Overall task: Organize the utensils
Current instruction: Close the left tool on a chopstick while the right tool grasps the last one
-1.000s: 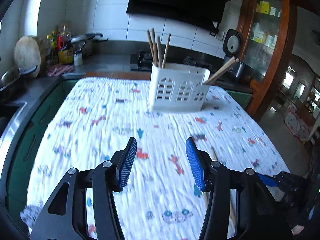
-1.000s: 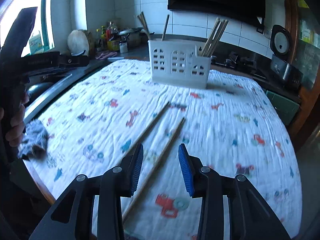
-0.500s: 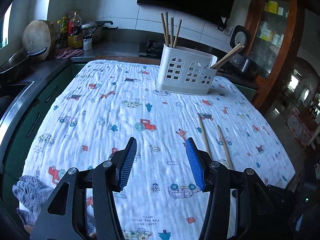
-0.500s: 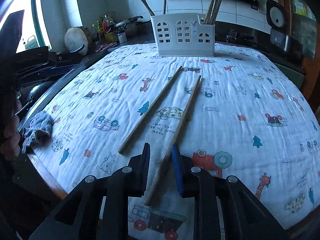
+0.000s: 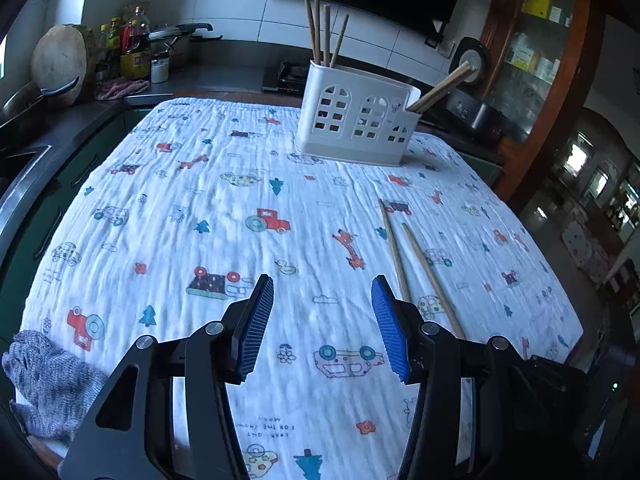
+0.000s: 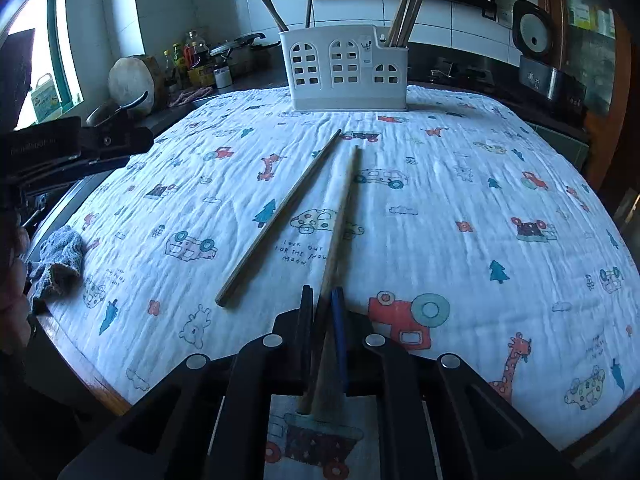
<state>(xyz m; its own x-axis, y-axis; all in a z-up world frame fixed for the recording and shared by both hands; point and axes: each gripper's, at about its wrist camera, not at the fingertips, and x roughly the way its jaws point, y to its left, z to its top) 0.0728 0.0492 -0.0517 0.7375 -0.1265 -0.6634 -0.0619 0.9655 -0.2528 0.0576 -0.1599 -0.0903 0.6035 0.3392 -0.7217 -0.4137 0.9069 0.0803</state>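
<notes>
Two wooden chopsticks lie on the patterned tablecloth. My right gripper [image 6: 323, 294] is shut on the near end of the right chopstick [image 6: 341, 212]. The left chopstick [image 6: 280, 218] lies free beside it. A white utensil holder [image 6: 347, 70] stands at the far side with several chopsticks upright in it. My left gripper [image 5: 322, 288] is open and empty above the cloth, left of both chopsticks [image 5: 394, 248]. The holder also shows in the left wrist view [image 5: 354, 120].
A grey rag [image 6: 56, 260] lies at the table's near left corner. A counter with bottles [image 5: 134, 52], a pot and a chopping block runs along the left. A rice cooker [image 6: 534, 36] and a wooden cabinet [image 5: 536, 52] stand at the right.
My right gripper has moved onto the right chopstick's near end and closed on it. My left gripper has drawn back and stayed open.
</notes>
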